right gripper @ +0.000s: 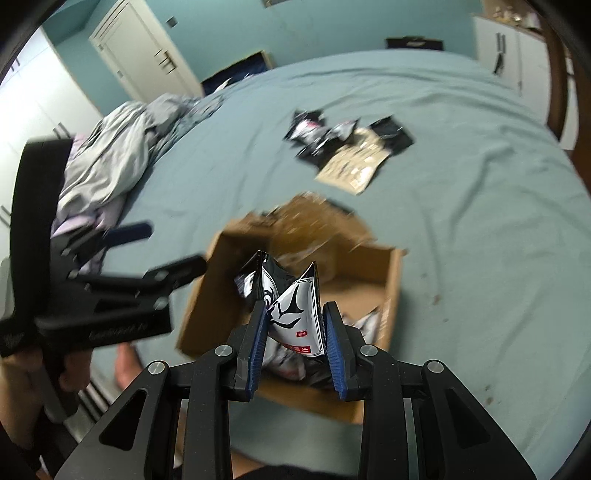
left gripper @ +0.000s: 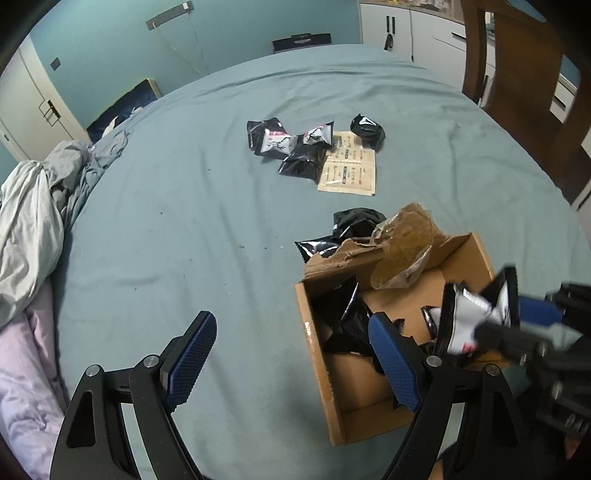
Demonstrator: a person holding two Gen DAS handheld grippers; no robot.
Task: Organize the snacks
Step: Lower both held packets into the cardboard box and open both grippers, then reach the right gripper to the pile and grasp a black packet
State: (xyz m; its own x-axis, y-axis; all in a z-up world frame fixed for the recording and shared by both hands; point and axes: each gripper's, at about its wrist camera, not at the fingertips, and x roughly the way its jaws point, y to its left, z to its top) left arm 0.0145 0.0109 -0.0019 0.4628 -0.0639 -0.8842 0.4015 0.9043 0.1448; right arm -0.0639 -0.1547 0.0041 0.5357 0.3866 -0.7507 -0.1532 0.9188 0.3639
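Note:
An open cardboard box (left gripper: pixel 318 354) (right gripper: pixel 201 295) sits on the teal bed with several black snack packets inside. My right gripper (right gripper: pixel 295 314) is shut on a black-and-white snack packet (right gripper: pixel 293 306) and holds it upright over the box. In the left wrist view that packet (left gripper: pixel 463 314) and the blurred right gripper (left gripper: pixel 487 328) hang over the box's right side. My left gripper (left gripper: pixel 293 325) (right gripper: pixel 162 247) is open, straddling the box's left wall with nothing gripped. More packets (left gripper: pixel 291 146) (right gripper: pixel 314 133) and a beige sachet (left gripper: pixel 349 168) lie farther up the bed.
Two black packets (left gripper: pixel 354 221) lie just behind the box, and a crumpled clear bag (left gripper: pixel 402 247) rests on its torn flap. Rumpled bedding (left gripper: pixel 33 221) is heaped at the left. A wooden chair (left gripper: pixel 517 92) and white cabinets (left gripper: pixel 406 29) stand beyond the bed.

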